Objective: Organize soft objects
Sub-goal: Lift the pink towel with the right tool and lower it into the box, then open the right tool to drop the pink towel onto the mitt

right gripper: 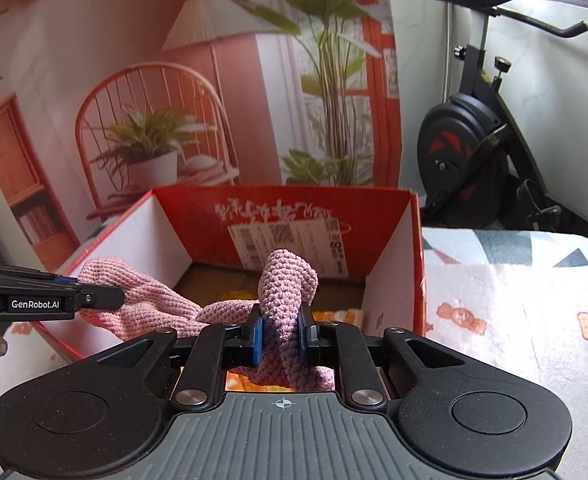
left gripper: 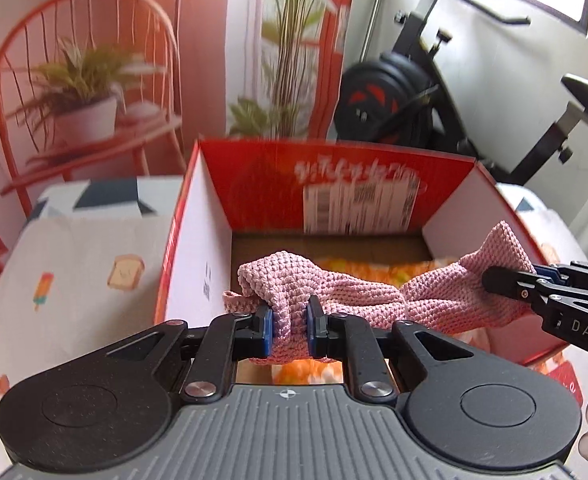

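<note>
A pink knitted cloth (left gripper: 358, 294) hangs stretched between both grippers above an open red cardboard box (left gripper: 262, 184). My left gripper (left gripper: 289, 330) is shut on the cloth's left end. My right gripper (right gripper: 281, 338) is shut on the cloth's (right gripper: 286, 280) other end; it also shows at the right of the left wrist view (left gripper: 490, 280). The left gripper shows at the left of the right wrist view (right gripper: 114, 298). An orange and white soft item (left gripper: 358, 268) lies in the box (right gripper: 286, 212) under the cloth.
The box stands on a surface covered by a white printed cloth (left gripper: 74, 264) (right gripper: 514, 320). Behind it is a printed backdrop of an orange chair and plants (left gripper: 94, 80). An exercise bike (right gripper: 478, 148) stands at the back right.
</note>
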### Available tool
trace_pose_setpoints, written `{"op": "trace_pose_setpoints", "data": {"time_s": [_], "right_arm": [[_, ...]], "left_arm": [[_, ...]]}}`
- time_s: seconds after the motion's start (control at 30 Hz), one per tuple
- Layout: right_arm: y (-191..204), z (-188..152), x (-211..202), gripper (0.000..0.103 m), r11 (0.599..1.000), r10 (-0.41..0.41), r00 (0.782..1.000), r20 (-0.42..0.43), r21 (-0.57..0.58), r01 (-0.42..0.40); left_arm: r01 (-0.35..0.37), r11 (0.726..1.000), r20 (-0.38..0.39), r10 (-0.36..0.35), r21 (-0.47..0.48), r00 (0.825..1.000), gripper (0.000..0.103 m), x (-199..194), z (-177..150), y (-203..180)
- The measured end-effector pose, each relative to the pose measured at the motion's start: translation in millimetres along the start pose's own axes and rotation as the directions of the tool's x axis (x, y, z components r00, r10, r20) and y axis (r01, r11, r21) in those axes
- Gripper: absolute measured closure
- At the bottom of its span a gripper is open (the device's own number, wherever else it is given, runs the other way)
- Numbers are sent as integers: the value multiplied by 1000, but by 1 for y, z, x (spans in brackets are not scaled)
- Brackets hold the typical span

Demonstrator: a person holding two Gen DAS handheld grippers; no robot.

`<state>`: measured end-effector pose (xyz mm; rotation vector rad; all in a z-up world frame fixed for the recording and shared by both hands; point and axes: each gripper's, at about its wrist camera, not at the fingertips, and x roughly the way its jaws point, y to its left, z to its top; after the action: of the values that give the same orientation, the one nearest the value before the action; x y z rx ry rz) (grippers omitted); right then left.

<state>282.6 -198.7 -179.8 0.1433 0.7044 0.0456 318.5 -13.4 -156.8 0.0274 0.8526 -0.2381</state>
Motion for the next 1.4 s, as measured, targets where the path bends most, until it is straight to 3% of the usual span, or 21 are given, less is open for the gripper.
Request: {"op": "trace_pose_setpoints", "data": {"time_s": [0.2,0.33,0.37,0.5,0.57,0.67,0.8,1.17,1.4], "right_arm": [[10,-3,18,88,1000,-25,994,-103,-13,23],[11,-6,24,88,1000,-14,990,-142,18,17],[12,-6,25,88,1000,-9,989,-146,23,12],[16,-8,25,85,1000,-6,988,-157,9,7],[15,-7,24,80,1000,-20,987,-160,12,22],[12,-7,17,73,999,-40,990,-134,13,42],[11,-4,1,57,998,-55,995,-80,4,55],[8,-11,-71,51,1000,0,998,58,-1,0],[14,-43,-116,51,999,13,997,79,-39,-10]], "left_arm": [[31,999,-76,-32,-18,997,85,9,-5,0],[58,998,-80,-60,-27,995,85,9,-9,-1],[67,997,-71,-69,-27,995,82,8,-9,-3],[94,995,-42,-95,-14,995,57,2,-6,-11],[93,996,-28,-93,0,995,53,-3,-6,-14],[92,996,-16,-92,5,996,49,-10,-6,-15],[83,997,22,-83,0,996,42,-24,-7,-13],[82,995,132,-87,48,987,42,-93,-36,-17],[99,995,127,-102,28,987,42,-123,-81,-20]]}}
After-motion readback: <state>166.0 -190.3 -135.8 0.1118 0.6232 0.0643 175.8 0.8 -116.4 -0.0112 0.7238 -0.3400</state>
